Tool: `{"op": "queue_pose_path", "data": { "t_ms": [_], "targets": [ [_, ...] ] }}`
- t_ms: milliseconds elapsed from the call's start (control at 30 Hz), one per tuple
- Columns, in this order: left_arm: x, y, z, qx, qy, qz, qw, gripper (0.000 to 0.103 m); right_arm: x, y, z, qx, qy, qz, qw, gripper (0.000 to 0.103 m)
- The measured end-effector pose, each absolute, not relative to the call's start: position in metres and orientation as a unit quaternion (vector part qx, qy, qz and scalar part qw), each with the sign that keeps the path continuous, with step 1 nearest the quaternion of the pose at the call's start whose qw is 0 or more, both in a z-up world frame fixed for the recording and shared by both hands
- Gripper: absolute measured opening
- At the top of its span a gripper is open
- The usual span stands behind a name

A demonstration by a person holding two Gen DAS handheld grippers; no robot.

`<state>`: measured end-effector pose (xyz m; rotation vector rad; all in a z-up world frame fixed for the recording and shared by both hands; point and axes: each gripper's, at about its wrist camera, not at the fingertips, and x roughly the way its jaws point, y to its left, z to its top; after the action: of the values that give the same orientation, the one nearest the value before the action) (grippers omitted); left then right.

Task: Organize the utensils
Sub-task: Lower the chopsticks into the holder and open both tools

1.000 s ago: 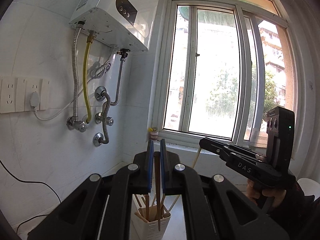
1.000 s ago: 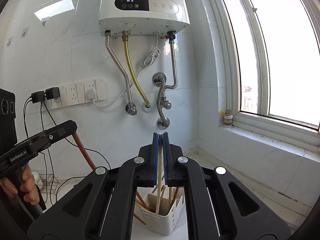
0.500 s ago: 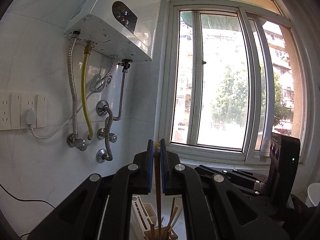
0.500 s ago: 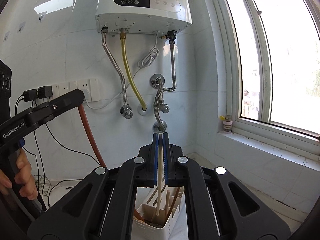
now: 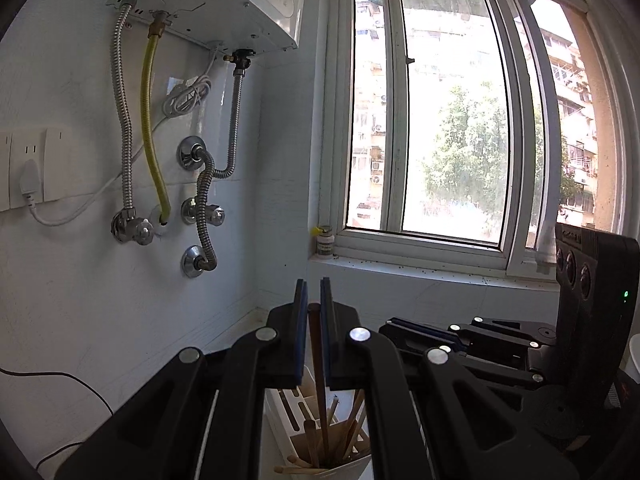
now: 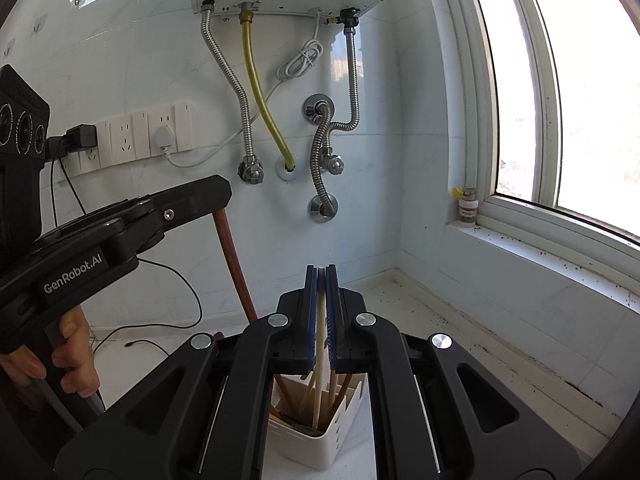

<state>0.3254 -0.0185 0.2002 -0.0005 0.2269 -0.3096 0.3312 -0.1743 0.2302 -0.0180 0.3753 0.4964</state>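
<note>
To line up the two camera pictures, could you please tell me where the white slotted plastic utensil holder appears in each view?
Left wrist view: the white slotted plastic utensil holder sits at the bottom edge, just right of centre, below the tool's blue pads.
Right wrist view: bottom centre, below the tool, sticks standing in it.
Shared landmark: the yellow hose under the white wall heater.
</note>
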Motion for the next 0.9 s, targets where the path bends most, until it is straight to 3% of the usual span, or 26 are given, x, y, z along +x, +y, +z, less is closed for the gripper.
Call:
{"op": "queue_pose_path", "data": {
  "t_ms": [900],
  "targets": [
    [0.33, -0.028, 0.16, 0.025, 0.194, -0.155, 0.968, 0.006, 0.335, -0.164, 0.171, -0.032, 0.275, 0.263, 0.924, 0.004]
  ]
}}
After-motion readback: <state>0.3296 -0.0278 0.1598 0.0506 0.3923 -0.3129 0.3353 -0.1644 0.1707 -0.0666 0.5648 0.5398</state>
